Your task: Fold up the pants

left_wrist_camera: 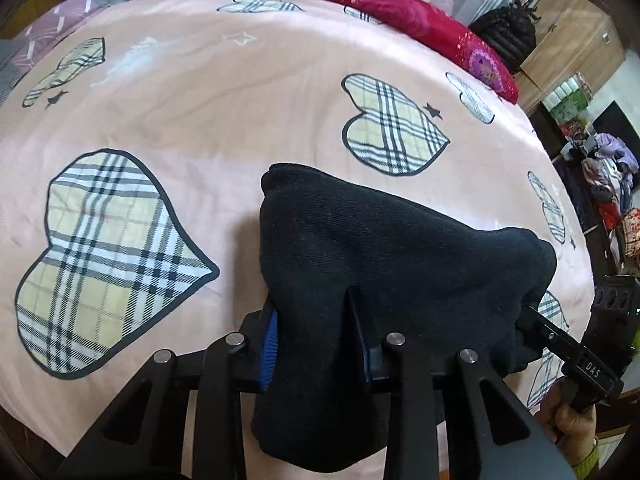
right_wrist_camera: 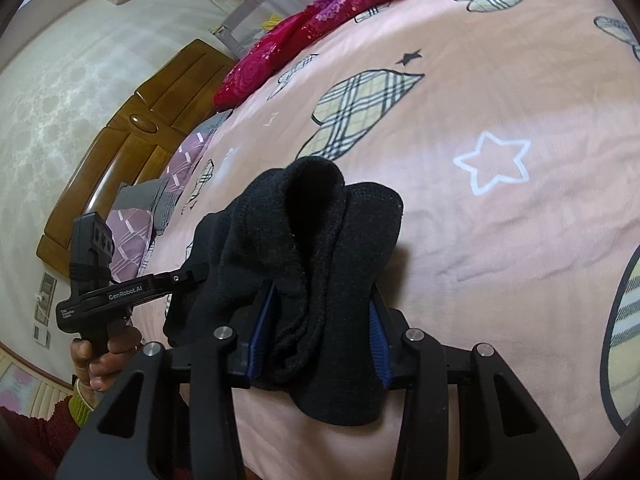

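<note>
Pink bedsheet (left_wrist_camera: 208,92) with plaid hearts spans both views; red quilt (left_wrist_camera: 400,8) along its far edge; wooden headboard (right_wrist_camera: 132,152) beyond. Black pants (left_wrist_camera: 400,248) bunched, lifted over the sheet between both tools. Left gripper (left_wrist_camera: 316,328): jaws part-closed, blue pads pressing the cloth; right gripper (right_wrist_camera: 320,332): likewise clamped on a thicker fold.

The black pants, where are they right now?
The pants hang bunched between the left gripper and right gripper, over the pink bedspread.
</note>
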`<state>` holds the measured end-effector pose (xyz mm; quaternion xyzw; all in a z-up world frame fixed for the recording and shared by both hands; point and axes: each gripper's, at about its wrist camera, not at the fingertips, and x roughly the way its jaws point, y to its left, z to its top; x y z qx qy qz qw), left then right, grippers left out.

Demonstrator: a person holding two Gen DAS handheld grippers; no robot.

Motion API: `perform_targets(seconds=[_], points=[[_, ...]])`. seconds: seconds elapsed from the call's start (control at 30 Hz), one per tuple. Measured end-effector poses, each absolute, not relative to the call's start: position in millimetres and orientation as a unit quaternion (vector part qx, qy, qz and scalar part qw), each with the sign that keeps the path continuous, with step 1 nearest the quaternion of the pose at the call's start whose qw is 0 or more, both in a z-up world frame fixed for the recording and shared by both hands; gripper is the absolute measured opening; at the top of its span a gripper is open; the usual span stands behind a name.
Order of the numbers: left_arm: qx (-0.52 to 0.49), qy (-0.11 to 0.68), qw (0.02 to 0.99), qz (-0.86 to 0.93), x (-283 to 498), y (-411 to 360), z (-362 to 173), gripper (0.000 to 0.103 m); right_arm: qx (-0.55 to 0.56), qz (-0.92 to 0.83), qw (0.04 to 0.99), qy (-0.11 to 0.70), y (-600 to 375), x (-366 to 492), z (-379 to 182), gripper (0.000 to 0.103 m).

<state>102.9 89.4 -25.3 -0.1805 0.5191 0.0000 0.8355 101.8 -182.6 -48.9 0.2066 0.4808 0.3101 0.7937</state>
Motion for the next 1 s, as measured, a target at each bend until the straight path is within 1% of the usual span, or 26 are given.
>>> perform_targets(seconds=[0.23, 0.5, 1.0], points=[[-0.168, 0.492, 0.854, 0.021, 73.1, 99.4, 2.9, 0.03, 0.202, 0.324, 0.794, 0.474, -173.2, 99.7, -33.7, 0.044], [-0.18, 0.47, 0.863, 0.053, 48.7, 117.5, 26.9, 0.03, 0.193, 0.348, 0.788, 0.469, -151.1, 98.2, -23.8, 0.044], [-0.159, 0.448, 0.873, 0.105, 42.9, 131.3, 45.3, 0.03, 0.178, 0.373, 0.784, 0.463, -119.1, 107.2, -10.2, 0.044]])
